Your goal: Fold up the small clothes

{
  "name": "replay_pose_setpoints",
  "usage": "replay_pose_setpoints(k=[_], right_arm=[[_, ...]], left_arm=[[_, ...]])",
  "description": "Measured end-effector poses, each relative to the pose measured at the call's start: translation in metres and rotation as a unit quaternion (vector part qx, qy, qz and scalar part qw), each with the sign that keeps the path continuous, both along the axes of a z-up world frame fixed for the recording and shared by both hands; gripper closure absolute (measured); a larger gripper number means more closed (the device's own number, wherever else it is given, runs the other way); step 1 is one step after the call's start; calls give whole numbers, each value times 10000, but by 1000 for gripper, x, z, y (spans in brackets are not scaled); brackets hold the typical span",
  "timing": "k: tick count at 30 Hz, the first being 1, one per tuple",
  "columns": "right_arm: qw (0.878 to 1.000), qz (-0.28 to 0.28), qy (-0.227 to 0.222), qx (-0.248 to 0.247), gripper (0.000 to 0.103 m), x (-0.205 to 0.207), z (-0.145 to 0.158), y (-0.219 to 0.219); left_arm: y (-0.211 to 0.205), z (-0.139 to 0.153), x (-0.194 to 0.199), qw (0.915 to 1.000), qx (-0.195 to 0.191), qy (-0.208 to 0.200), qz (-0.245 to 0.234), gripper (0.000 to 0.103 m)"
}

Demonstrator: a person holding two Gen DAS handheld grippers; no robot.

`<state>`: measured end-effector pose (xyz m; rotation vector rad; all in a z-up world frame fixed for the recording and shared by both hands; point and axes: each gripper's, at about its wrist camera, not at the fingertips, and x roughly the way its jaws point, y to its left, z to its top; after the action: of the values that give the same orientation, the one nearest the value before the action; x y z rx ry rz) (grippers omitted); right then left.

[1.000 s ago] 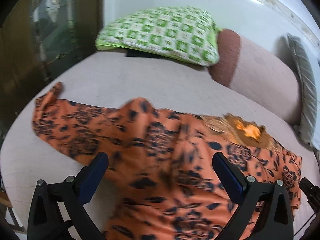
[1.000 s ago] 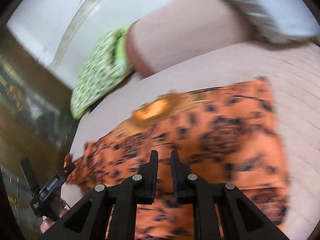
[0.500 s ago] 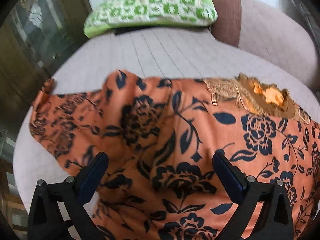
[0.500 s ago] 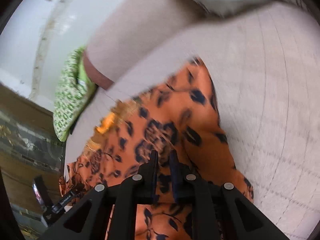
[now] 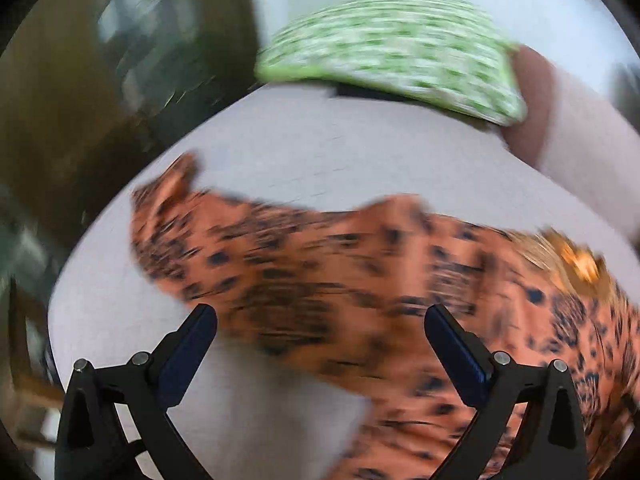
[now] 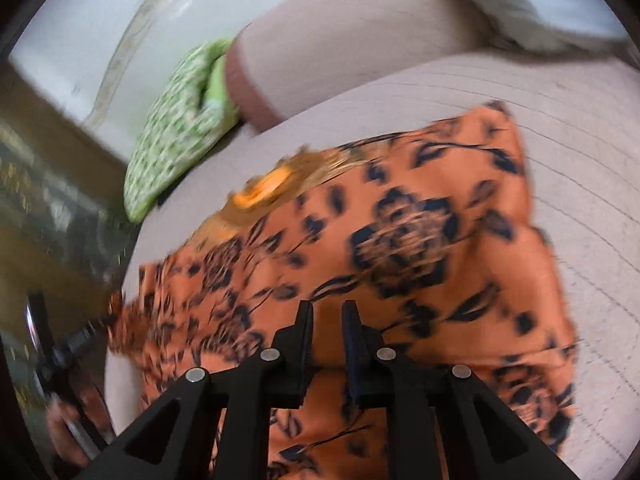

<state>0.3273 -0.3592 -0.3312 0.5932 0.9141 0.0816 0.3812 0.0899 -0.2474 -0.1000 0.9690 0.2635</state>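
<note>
An orange garment with a dark flower print [image 5: 320, 280] [image 6: 400, 248] lies spread on the pale bed [image 5: 300, 144] [image 6: 580, 140], its gold-trimmed neckline [image 6: 272, 192] toward the pillows. My left gripper [image 5: 320, 316] hangs wide open above the garment's left sleeve, nothing between its fingers; this view is motion-blurred. My right gripper [image 6: 326, 316] sits low over the garment's near edge. Its jaws are opening, with only a slim gap; cloth shows through the gap and none looks pinched. The left gripper [image 6: 68, 344] and a hand [image 6: 68, 436] also show at the lower left of the right wrist view.
A green-and-white checked pillow [image 5: 400, 52] [image 6: 176, 120] and a pinkish bolster [image 5: 580, 140] [image 6: 340, 40] lie at the head of the bed. A grey-white pillow [image 6: 540, 4] sits beyond. Dark wooden furniture [image 5: 80, 100] stands past the bed's left edge.
The left gripper swung left and back, so the left sleeve now shows in front of it. The right gripper lowered the bunched cloth; the right side now lies flat.
</note>
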Motion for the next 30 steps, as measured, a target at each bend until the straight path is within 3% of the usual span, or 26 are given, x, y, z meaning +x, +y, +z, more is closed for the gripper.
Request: replay_pose_setpoints(k=[5, 9, 11, 13, 20, 23, 24, 26, 27, 29, 30], right_arm=[[9984, 474, 191, -236, 86, 6, -14, 34], [9984, 441, 182, -315, 85, 4, -22, 38], [9987, 404, 182, -250, 85, 5, -24, 36], [9991, 364, 178, -141, 85, 15, -28, 42], [9994, 311, 159, -75, 85, 20, -30, 42], [9990, 391, 154, -172, 85, 22, -29, 44], [9989, 410, 155, -175, 85, 22, -29, 44], [9988, 431, 165, -144, 85, 23, -30, 42], [9988, 429, 177, -128, 85, 23, -30, 42], [9989, 409, 190, -134, 85, 24, -31, 43], [9989, 405, 194, -137, 85, 24, -31, 43]], left_arm=[[115, -11, -7, 9879, -851, 95, 1295, 0], [187, -14, -16, 9723, -1531, -159, 1761, 0], [207, -11, -18, 9682, -1592, -272, 1910, 0], [217, -4, -20, 9685, -1441, -432, 1985, 0], [207, 15, 13, 9800, -171, -629, 1882, 0], [199, 4, 50, 9834, 388, -230, 1759, 0], [206, -6, 61, 9838, 275, 66, 1771, 0], [231, -18, 63, 9808, -643, 170, 1835, 0], [249, -25, 58, 9726, -1304, 111, 1922, 0], [282, -33, 45, 9513, -2195, -101, 2164, 0], [293, -35, 41, 9445, -2412, -188, 2224, 0]])
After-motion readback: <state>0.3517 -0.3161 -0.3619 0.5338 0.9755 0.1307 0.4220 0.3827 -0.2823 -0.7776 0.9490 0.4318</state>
